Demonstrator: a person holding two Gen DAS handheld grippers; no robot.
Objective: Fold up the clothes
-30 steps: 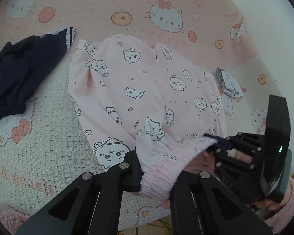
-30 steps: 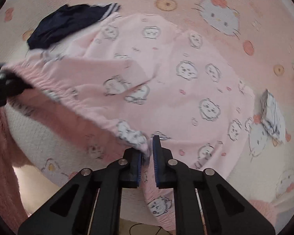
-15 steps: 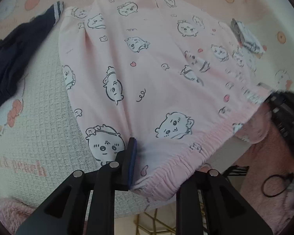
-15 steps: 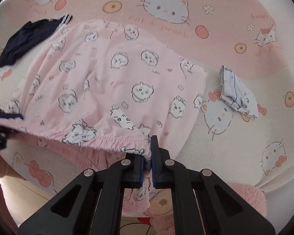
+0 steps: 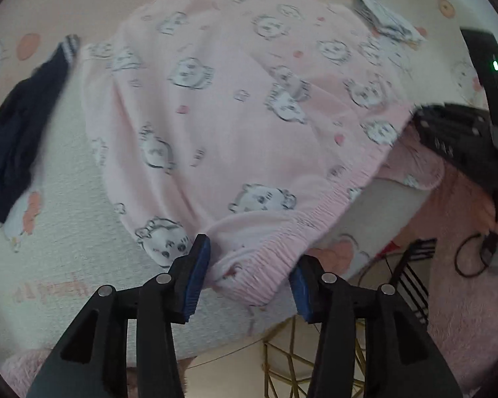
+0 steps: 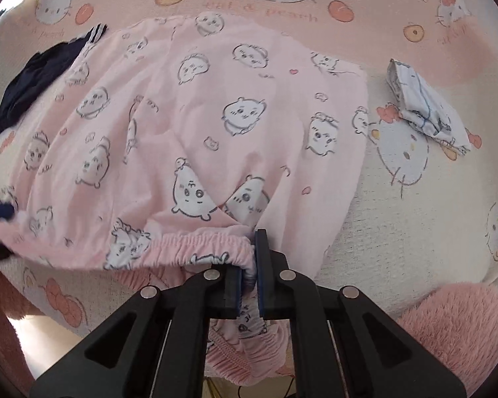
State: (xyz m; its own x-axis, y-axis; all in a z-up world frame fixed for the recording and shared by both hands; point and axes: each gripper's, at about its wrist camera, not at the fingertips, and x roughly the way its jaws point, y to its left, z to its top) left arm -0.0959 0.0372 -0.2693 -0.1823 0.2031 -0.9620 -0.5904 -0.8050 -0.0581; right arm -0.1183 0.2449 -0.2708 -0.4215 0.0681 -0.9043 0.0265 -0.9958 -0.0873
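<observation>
Pink pajama pants (image 5: pixel 235 106) with a cartoon animal print lie spread on the bed, waistband toward me; they also show in the right wrist view (image 6: pixel 215 126). My left gripper (image 5: pixel 249 272) is open, its jaws wide apart around the waistband's left end, which lies between the pads. My right gripper (image 6: pixel 247 265) is shut on the waistband's right end and shows at the right edge of the left wrist view (image 5: pixel 455 139).
A dark navy garment (image 5: pixel 16 126) lies left of the pants (image 6: pixel 40 76). A small folded white-blue cloth (image 6: pixel 425 109) lies to their right (image 5: pixel 385 20). The bedspread (image 6: pixel 415 199) is pink and cream with cat prints. The bed edge is near me; a gold wire stand (image 5: pixel 315 358) is below.
The pants were pulled out flat across the bed. My left gripper has opened from its grip on the waistband. The right gripper stays shut on it.
</observation>
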